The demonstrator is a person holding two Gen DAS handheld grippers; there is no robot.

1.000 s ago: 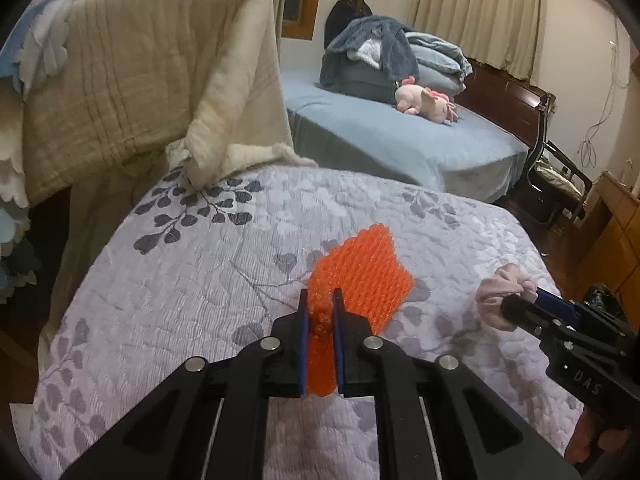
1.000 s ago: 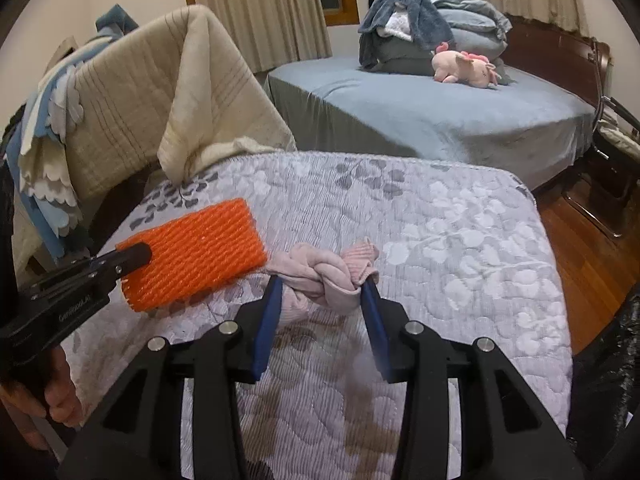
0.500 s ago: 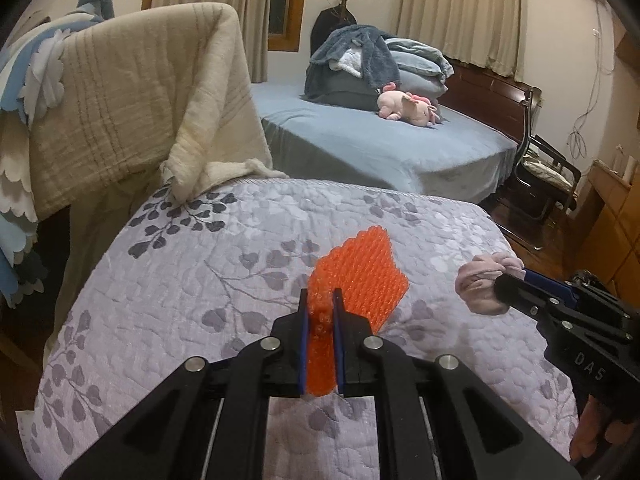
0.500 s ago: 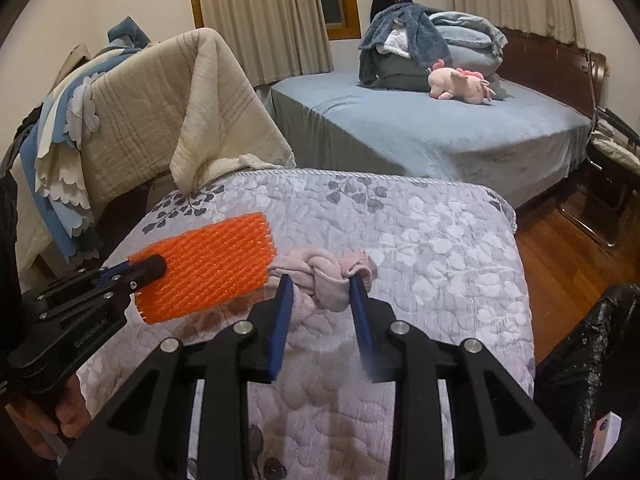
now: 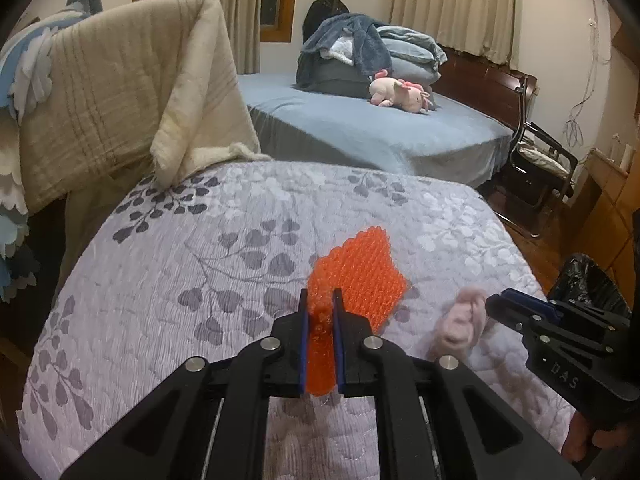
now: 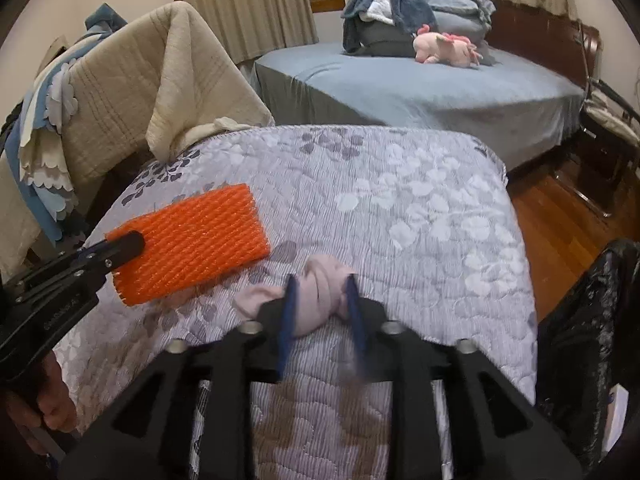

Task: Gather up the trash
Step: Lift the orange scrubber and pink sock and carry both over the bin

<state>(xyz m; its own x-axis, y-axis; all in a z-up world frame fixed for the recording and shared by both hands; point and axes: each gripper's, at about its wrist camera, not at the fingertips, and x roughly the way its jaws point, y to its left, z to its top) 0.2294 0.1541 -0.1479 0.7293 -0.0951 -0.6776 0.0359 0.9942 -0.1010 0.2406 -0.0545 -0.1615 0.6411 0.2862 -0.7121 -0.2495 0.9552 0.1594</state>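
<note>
The orange net (image 5: 360, 276) is pinched by the left gripper (image 5: 320, 320), the pink rag (image 6: 320, 300) sits between the right gripper's (image 6: 320, 304) opening jaws, and nothing is bagged yet.

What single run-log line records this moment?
left gripper: shut on orange foam net | right gripper: jaws opening, around pink cloth wad | black trash bag: at right

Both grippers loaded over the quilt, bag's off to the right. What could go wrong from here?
1. The right gripper has its jaws opening around the pink knotted cloth; it may drop onto the quilt short of the black trash bag.
2. The left gripper pinches only one edge of the orange foam net, which could slip out.
</note>
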